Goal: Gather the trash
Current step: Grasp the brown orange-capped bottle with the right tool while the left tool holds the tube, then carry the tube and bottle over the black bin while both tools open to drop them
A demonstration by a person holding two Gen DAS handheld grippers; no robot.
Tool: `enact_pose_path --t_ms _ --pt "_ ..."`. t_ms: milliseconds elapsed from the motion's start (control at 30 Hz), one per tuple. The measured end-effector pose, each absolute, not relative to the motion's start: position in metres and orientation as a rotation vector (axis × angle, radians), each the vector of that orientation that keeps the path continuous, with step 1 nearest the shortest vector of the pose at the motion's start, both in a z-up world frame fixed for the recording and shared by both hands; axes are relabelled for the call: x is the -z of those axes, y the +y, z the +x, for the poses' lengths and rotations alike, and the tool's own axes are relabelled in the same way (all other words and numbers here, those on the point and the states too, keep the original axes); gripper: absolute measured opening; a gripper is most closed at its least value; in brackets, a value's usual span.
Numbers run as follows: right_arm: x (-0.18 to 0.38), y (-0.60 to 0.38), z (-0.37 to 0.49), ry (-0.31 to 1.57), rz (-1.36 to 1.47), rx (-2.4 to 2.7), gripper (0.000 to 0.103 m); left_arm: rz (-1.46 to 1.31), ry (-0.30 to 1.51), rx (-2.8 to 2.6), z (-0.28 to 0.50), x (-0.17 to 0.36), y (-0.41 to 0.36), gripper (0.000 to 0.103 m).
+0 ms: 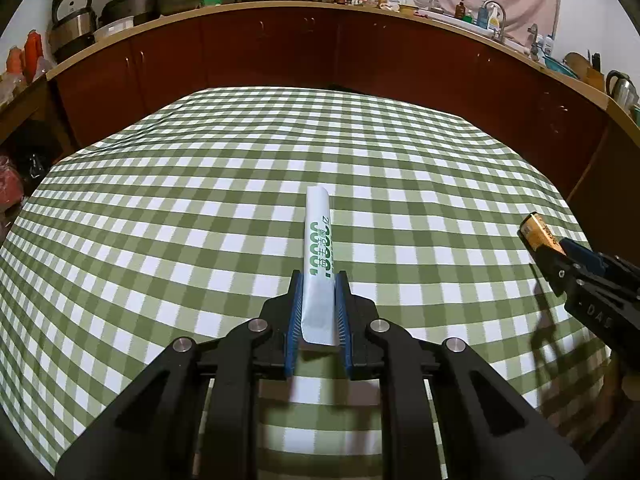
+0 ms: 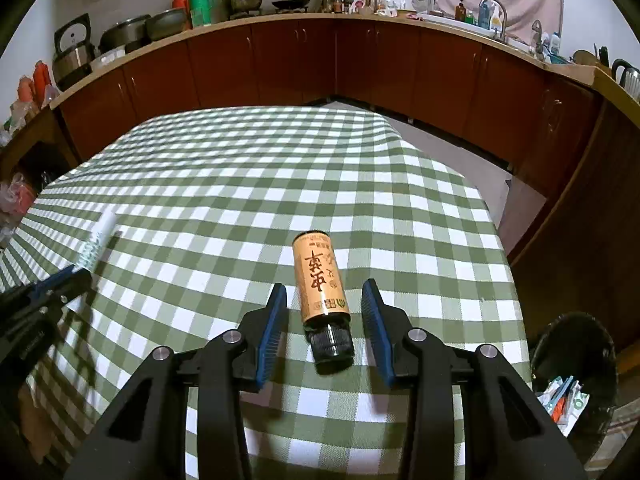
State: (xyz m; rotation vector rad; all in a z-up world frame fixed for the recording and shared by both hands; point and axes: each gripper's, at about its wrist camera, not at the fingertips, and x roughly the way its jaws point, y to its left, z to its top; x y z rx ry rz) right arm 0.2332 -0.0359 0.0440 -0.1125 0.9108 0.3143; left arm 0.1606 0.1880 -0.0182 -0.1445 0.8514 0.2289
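Observation:
My left gripper [image 1: 318,280] is shut on a rolled white paper packet with green print [image 1: 318,248], held above the green checked tablecloth [image 1: 200,200]. The packet also shows in the right wrist view [image 2: 98,236] at the far left. A small brown bottle with an orange label and black cap [image 2: 322,292] sits between the fingers of my right gripper [image 2: 324,292], which is open around it with a gap on both sides. In the left wrist view the bottle [image 1: 538,232] appears at the tip of the right gripper at the right edge.
A black trash bin [image 2: 576,368] with wrappers inside stands on the floor at the table's right front. Dark red kitchen cabinets [image 2: 320,60] with a cluttered counter wrap around behind the table. The table's right edge [image 2: 492,220] is close to the bottle.

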Motion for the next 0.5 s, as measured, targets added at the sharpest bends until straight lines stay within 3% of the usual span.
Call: enact_pose_path --t_ms 67,500 --pt "-0.044 -0.034 0.235 0.914 -0.116 -0.314 0.027 -0.153 0.855 -0.231 0.161 0.018 0.192 0.016" --pt "-0.044 -0.031 0.216 0.900 -0.121 -0.331 0.026 -0.148 0.839 -0.236 0.162 0.017 0.190 0.016"
